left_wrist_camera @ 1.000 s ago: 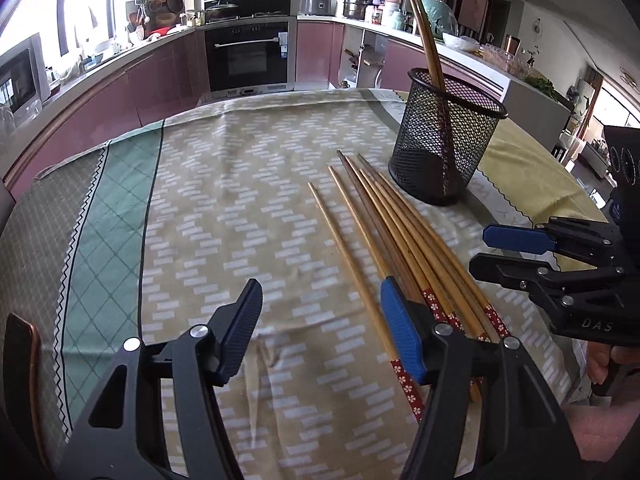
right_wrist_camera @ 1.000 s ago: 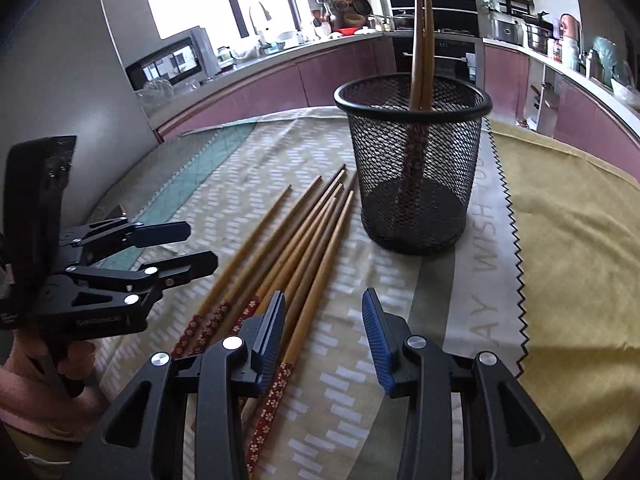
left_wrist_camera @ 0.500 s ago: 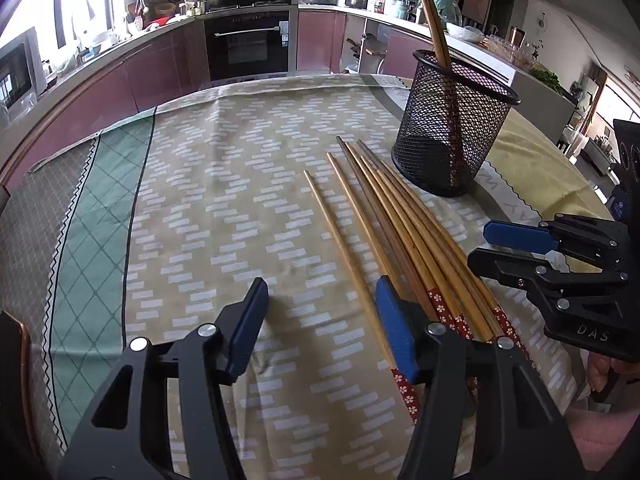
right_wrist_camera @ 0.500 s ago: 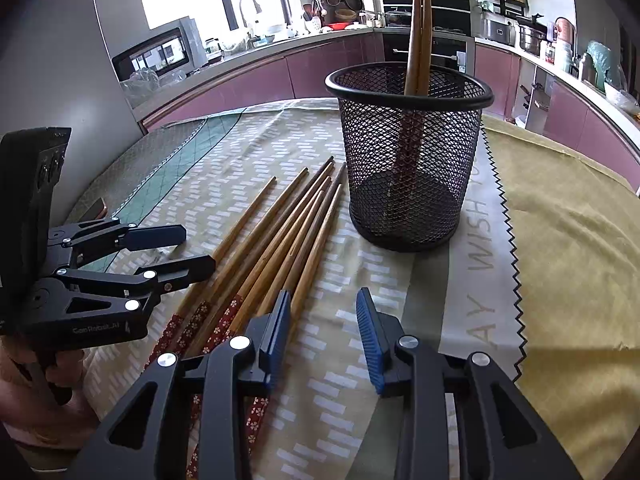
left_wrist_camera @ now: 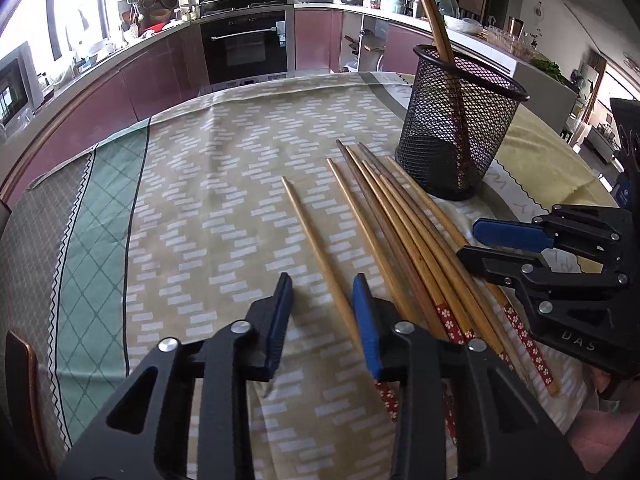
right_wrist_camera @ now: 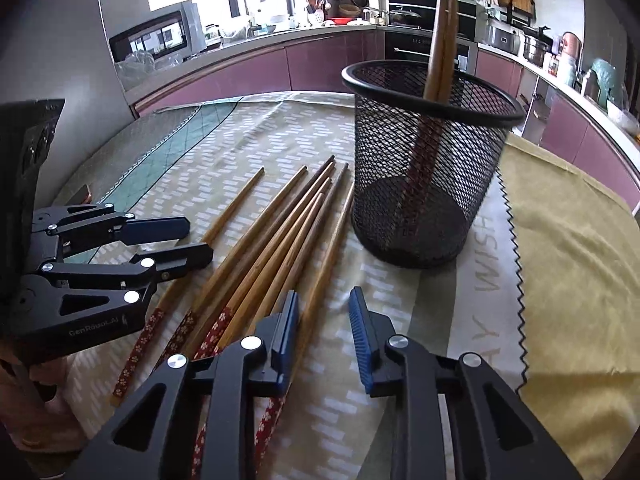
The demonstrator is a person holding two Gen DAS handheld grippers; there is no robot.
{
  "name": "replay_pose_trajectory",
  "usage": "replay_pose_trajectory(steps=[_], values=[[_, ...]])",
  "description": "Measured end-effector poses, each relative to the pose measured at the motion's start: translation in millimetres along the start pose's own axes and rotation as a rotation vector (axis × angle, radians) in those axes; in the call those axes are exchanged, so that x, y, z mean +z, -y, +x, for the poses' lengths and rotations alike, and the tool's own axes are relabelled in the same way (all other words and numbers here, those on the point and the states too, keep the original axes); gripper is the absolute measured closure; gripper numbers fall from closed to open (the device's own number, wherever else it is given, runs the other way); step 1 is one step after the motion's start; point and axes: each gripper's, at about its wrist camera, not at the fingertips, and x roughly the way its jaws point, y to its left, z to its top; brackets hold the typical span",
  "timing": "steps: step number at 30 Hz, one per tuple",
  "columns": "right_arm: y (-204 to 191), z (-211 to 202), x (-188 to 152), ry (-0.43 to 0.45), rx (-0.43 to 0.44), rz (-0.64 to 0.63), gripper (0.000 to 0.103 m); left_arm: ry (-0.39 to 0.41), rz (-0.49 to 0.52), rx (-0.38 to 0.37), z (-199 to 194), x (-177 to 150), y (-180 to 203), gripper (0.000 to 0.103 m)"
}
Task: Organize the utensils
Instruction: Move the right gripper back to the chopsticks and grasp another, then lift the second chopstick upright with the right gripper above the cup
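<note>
Both your hand-held grippers, left (left_wrist_camera: 322, 300) and right (right_wrist_camera: 323, 314), are closing from wider, each straddling one unpinched chopstick (left_wrist_camera: 320, 256) on the surface, the basket (left_wrist_camera: 456, 128) ahead awaiting them.

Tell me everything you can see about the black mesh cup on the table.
The mesh cup is a round black wire-mesh holder with a solid rim, narrowing slightly toward a dark base. It looks like metal. It stands upright on the patterned tablecloth, beside a yellow cloth. Two brown chopsticks lean inside, their tips sticking out above the rim. The loose chopsticks on the table lie beside it, the nearest close to its base; contact is unclear. Neither gripper touches it.
</note>
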Motion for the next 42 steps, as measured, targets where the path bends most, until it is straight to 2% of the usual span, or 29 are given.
replay_pose_trajectory(steps=[5,13,18,23,33,40,42], values=[[4,2,2,0.001,0.017,0.031,0.094,0.001,-0.026,-0.006,2,4,-3,0.09],[16,-5,0,0.019,0.043,0.101,0.097,0.015,-0.051,-0.012,-1,1,-5,0.095],[15,-18,-1,0.046,0.08,0.073,0.097,0.037,-0.051,-0.064,-14,0,-5,0.095],[8,-15,-3,0.018,0.109,0.022,0.097,0.034,0.001,-0.107,-18,-3,7,0.095],[4,-2,2,-0.036,0.079,-0.018,0.096,-0.01,0.049,-0.084,-2,-5,11,0.094],[2,3,7,-0.035,0.076,-0.027,0.096,-0.009,0.067,-0.084,3,2,11,0.092],[3,1,6,-0.029,0.075,-0.022,0.097,-0.007,0.063,-0.084,3,3,11,0.095]])
